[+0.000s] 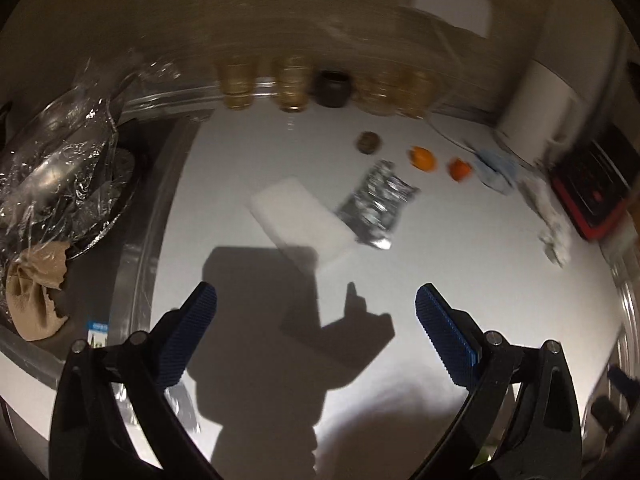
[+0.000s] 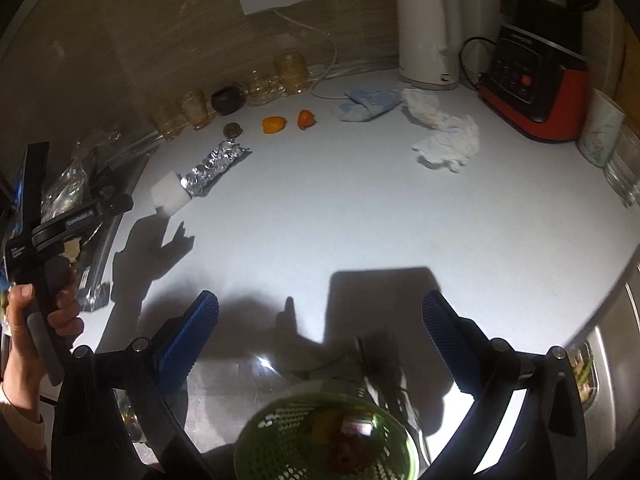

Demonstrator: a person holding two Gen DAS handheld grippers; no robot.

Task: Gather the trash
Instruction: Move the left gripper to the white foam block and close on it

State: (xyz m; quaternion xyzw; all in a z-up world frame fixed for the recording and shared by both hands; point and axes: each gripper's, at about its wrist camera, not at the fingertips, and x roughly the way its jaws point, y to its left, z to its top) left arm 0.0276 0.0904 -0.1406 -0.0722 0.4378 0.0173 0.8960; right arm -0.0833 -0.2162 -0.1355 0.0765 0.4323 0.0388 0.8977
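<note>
My left gripper [image 1: 316,320] hangs open and empty over the white counter [image 1: 248,360]. Ahead of it lie a white box [image 1: 296,216], a crumpled foil wrapper [image 1: 376,204], two orange peels [image 1: 423,158] [image 1: 460,169] and a brown round scrap [image 1: 368,143]. My right gripper [image 2: 320,328] is open too, nothing between its blue pads [image 2: 192,340]. Just below it sits a green perforated basket [image 2: 280,420] with scraps inside. Crumpled white tissue [image 2: 444,136] and a blue wrapper [image 2: 370,104] lie farther back on the right. A hand [image 2: 24,320] holds the left tool at the left edge.
Glass jars [image 2: 292,68] and a dark pot [image 2: 228,100] line the wall. A white kettle [image 2: 426,36] and a red-and-black appliance [image 2: 532,80] stand at the back right. A sink [image 1: 132,240] on the left holds clear plastic film [image 1: 60,152] and a beige crumpled bag [image 1: 36,284].
</note>
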